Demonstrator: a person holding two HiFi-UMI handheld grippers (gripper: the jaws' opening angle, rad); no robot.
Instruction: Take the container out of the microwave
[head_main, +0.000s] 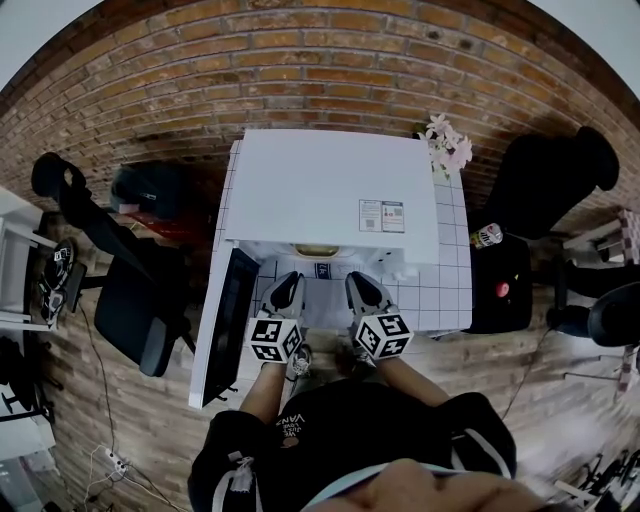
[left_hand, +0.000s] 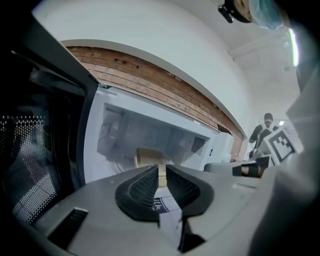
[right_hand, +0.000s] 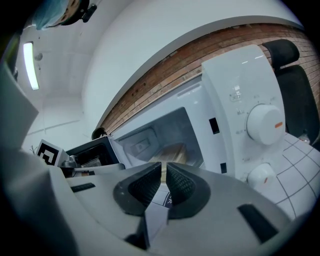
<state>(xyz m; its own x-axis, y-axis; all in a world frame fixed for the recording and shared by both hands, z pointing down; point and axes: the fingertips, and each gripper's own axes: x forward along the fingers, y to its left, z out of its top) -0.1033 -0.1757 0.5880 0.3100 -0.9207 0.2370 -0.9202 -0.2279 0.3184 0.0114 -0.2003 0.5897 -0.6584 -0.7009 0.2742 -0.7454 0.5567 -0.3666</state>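
A white microwave stands on a white tiled table with its door swung open to the left. Inside the cavity sits a tan container, also visible in the left gripper view and the right gripper view. Both grippers hover side by side just in front of the opening, short of the container. The left gripper is shut and holds nothing. The right gripper is also shut and empty.
The open door stands close on the left gripper's left. The control panel with two knobs lies right of the cavity. Pink flowers and a can sit to the right. A black office chair stands left of the table.
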